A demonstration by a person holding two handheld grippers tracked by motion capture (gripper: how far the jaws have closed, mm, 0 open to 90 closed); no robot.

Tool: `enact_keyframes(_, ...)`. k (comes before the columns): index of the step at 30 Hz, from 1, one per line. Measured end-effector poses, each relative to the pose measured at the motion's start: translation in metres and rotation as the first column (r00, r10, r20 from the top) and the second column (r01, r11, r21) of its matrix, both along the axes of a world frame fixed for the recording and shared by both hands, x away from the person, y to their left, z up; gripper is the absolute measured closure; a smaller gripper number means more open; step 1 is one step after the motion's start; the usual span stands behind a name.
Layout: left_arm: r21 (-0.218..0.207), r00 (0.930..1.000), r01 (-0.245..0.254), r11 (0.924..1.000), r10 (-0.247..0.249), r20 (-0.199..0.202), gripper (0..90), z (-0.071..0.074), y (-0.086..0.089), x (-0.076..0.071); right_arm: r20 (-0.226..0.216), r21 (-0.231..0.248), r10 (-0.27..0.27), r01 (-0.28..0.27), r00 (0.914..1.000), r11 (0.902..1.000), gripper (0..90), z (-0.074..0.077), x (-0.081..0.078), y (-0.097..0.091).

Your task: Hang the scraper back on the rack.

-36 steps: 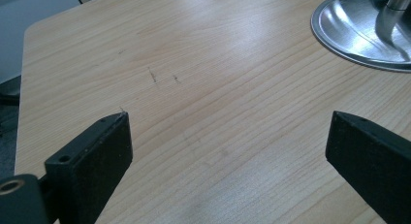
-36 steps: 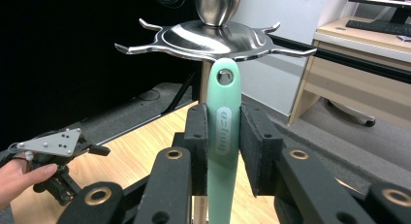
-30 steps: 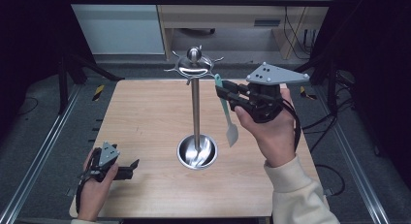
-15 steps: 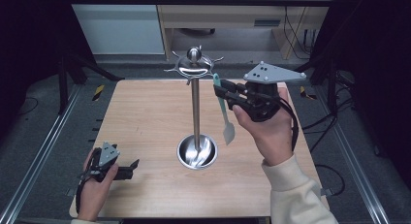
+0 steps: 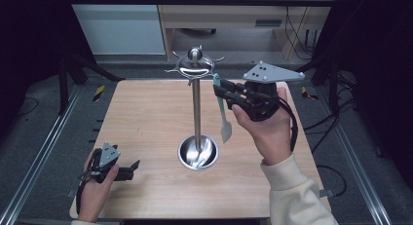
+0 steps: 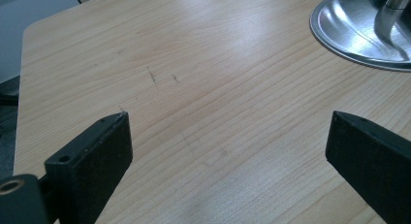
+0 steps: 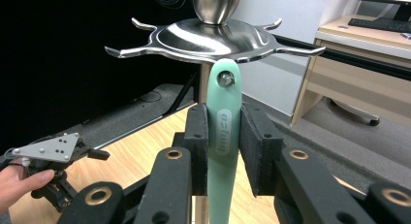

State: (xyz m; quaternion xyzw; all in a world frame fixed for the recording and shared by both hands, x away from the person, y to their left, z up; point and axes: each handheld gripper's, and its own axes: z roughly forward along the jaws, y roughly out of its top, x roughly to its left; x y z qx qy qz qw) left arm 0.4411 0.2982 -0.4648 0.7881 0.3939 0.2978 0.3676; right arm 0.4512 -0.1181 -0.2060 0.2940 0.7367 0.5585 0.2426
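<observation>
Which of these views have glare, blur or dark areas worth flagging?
High view: dark corners, soft overall, glare on the stand's base. Left gripper view: fingers blurred up close, broad sheen on the table. Right gripper view: the green handle fairly sharp, black background at left, bright reflections on the hook ring.

Tall polished steel utensil stand (image 5: pixel 196 113): slim upright pole rising from a round, dished, mirror-bright base (image 5: pixel 198 153) at the middle of the wooden table, topped by a ball knob above a shallow disc with curved hook arms (image 7: pixel 213 37) radiating from its rim. Mint-green plastic-handled utensil with a pale, flat blade (image 5: pixel 223 110): hanging upright, blade down, just right of the pole and clear of the table; handle top (image 7: pixel 224 122), with its small hanging hole, just beneath the disc's rim, clamped between two black pads.
</observation>
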Motion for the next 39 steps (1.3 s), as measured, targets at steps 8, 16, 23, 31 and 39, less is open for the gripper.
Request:
enact_keyframes(8,0.000,1.0000,-0.001,1.0000,0.001,0.001,2.7,0.000,0.001,0.000,0.003,0.008,0.002,-0.002,1.0000,1.0000,74.0,-0.001,0.001,0.000)
enact_keyframes(16,0.000,1.0000,-0.001,1.0000,0.001,0.000,2.7,0.000,0.000,0.000,0.003,0.015,0.005,-0.005,1.0000,0.9999,73.8,-0.002,0.002,-0.001)
enact_keyframes(23,-0.001,1.0000,0.001,1.0000,-0.001,-0.002,2.7,0.000,0.000,0.000,0.006,0.031,-0.007,0.006,1.0000,0.9995,60.7,-0.002,0.001,-0.005)
enact_keyframes(31,0.001,1.0000,0.005,1.0000,-0.005,-0.002,2.7,0.000,-0.001,0.000,0.034,0.028,-0.137,0.137,0.9899,0.9902,35.8,-0.021,-0.003,-0.032)
enact_keyframes(39,-0.003,1.0000,-0.003,1.0000,0.003,-0.002,2.7,0.000,0.000,0.000,0.028,0.009,-0.255,0.255,0.9664,0.9668,18.7,-0.056,-0.007,-0.062)
